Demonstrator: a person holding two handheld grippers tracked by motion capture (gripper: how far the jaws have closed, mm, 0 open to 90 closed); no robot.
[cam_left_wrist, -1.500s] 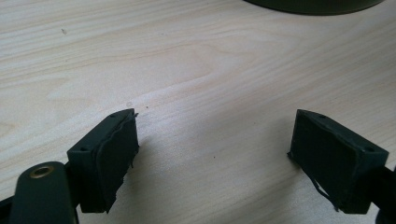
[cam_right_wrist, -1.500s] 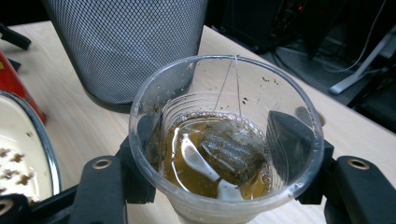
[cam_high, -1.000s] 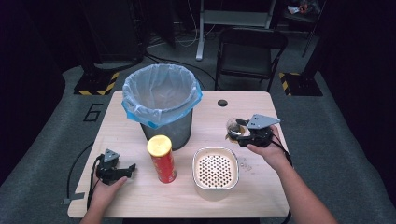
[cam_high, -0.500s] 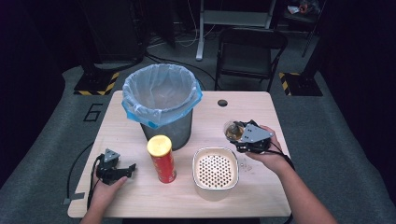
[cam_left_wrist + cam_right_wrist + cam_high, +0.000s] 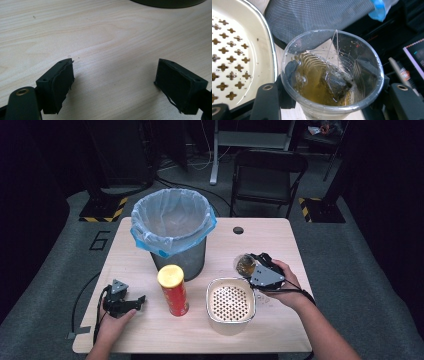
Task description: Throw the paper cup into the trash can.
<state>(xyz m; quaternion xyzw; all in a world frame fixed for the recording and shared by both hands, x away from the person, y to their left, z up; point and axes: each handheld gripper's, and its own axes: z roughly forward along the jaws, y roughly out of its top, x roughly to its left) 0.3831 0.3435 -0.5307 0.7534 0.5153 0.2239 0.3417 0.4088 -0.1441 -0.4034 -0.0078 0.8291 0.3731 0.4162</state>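
Note:
My right gripper (image 5: 248,268) is shut on a clear plastic cup (image 5: 244,264) just right of the bin and above the far right corner of a white basin (image 5: 210,306). In the right gripper view the cup (image 5: 332,75) is tilted, with brown tea and a dark tea bag (image 5: 337,83) inside, its thread lying over the rim. The basin's perforated insert (image 5: 229,52) lies to the left of the cup. At the table's near left my left gripper (image 5: 140,301) rests in a hand, open, and its jaws (image 5: 115,82) stand wide apart over bare wood.
A mesh waste bin (image 5: 150,245) with a blue liner stands at the back middle of the table. A red crisp tube (image 5: 173,290) with a yellow lid stands upright between my left gripper and the basin. A folding chair (image 5: 267,170) stands beyond the table.
My right gripper has carried the cup nearer and a little left, up to the basin's far right corner, and has rolled over. The left gripper has stayed put.

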